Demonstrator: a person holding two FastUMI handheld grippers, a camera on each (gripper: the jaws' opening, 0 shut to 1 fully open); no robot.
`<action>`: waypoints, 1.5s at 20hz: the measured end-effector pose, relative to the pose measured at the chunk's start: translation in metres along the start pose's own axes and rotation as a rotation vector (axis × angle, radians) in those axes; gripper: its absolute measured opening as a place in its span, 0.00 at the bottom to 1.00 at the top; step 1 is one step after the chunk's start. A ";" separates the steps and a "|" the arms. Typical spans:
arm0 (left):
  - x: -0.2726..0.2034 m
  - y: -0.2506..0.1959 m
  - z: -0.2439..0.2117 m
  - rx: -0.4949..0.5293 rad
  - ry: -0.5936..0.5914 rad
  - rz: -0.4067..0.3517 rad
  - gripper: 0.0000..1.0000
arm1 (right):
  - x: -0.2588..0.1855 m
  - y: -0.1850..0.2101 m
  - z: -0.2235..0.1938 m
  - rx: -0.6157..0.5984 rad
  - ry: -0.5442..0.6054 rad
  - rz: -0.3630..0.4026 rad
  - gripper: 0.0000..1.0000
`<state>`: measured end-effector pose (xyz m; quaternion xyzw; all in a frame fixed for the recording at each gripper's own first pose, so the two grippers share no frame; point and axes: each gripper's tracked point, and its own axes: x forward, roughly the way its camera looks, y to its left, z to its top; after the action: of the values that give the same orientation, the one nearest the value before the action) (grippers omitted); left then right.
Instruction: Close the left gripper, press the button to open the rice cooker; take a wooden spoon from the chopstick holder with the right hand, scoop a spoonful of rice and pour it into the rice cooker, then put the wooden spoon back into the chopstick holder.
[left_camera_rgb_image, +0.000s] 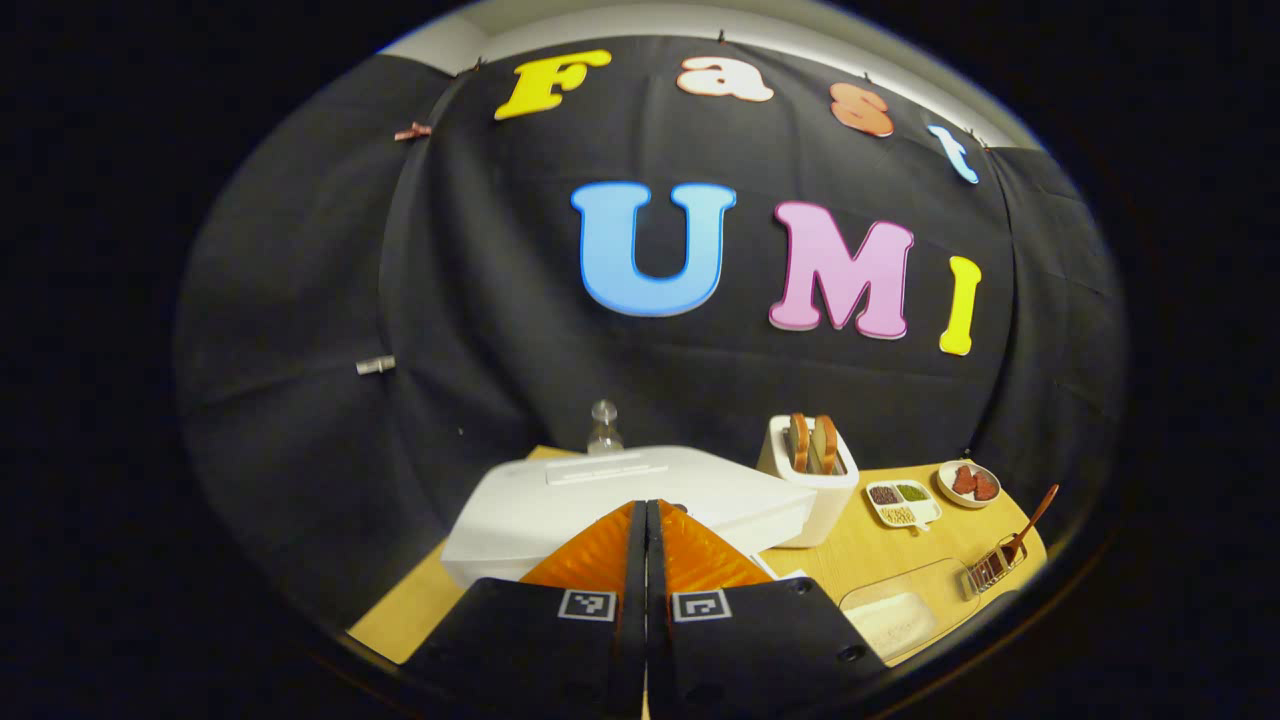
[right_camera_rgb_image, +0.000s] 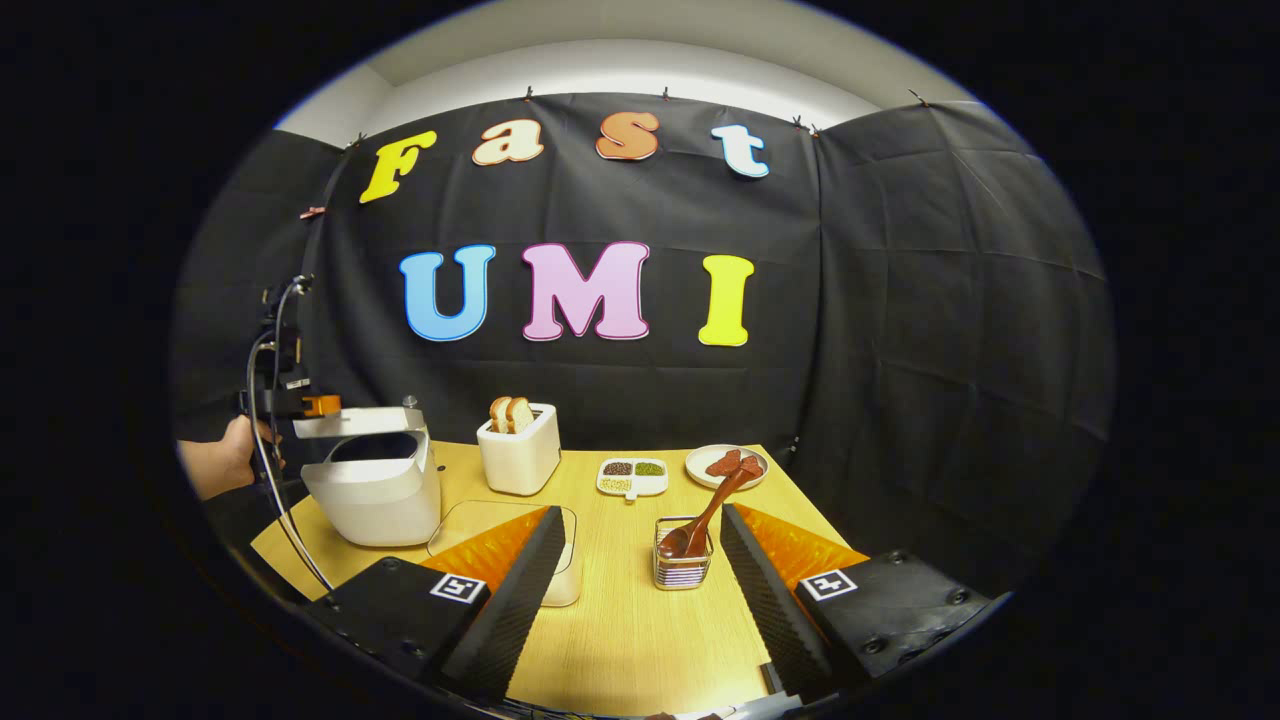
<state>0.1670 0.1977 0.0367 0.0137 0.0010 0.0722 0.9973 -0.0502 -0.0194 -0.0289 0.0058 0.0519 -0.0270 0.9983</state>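
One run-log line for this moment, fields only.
left tongs: shut, over rice cooker | lid: raised | right tongs: open, empty | wooden spoon: in chopstick holder

On your counter (right_camera_rgb_image: 620, 620), seen in the right gripper view, the rice cooker (right_camera_rgb_image: 375, 490) stands far left, the toaster (right_camera_rgb_image: 520, 450) to its right, then the sectioned dish (right_camera_rgb_image: 633, 477) and plate (right_camera_rgb_image: 727, 465). The wooden spoon (right_camera_rgb_image: 705, 515) leans in the chopstick holder (right_camera_rgb_image: 683, 562), in front of them.

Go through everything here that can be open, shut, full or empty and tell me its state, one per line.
White rice cooker: lid up, open.
Left gripper: fingers shut together, empty.
Right gripper: open, empty.
Brown wooden spoon: standing in the wire chopstick holder.
White toaster: two bread slices sticking up.
Clear rice container: holds rice.
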 end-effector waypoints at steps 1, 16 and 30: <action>-0.010 -0.001 0.016 0.021 -0.039 -0.010 0.06 | -0.001 0.003 0.000 0.013 -0.002 -0.006 0.98; -0.186 -0.054 0.007 -0.091 -0.057 -0.152 0.08 | 0.012 0.005 0.011 -0.001 -0.020 -0.087 0.98; -0.199 -0.137 -0.055 0.001 0.088 -0.199 0.96 | 0.132 -0.074 -0.028 0.133 0.134 -0.084 0.96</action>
<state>-0.0104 0.0351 -0.0218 0.0107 0.0463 -0.0268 0.9985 0.0743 -0.1003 -0.0715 0.0718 0.1166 -0.0717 0.9880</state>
